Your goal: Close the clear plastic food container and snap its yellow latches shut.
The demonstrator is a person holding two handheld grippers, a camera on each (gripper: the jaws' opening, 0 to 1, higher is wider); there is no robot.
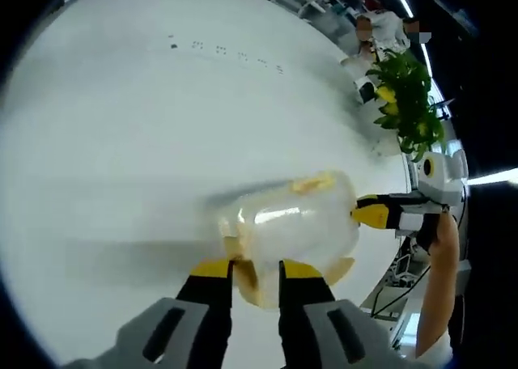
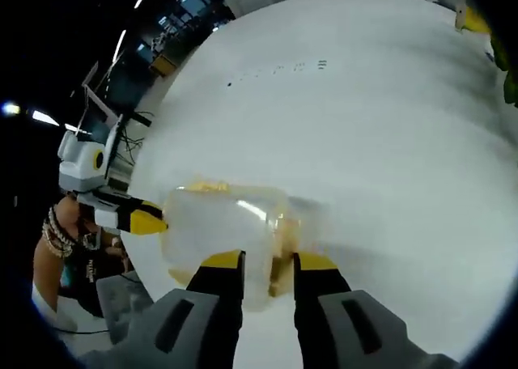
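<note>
On the white table (image 1: 121, 142), clear container (image 1: 287, 223) (blurred), both grippers' (image 1: 256, 276) jaws slightly parted astride its edges.

I see a clear plastic rectangular food container (image 1: 290, 227) (image 2: 235, 227) lying on the white table, lid on top, blurred. A yellow plastic latch (image 1: 314, 183) shows on its far edge; others look flared outward.

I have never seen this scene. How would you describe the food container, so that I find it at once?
Look at the big round white table. Near its edge, away from the leafy green plant, lies the clear plastic food container, with one claw at each of two opposite sides. Its see-through body and yellow latches set it apart from the plain white surface.
</note>
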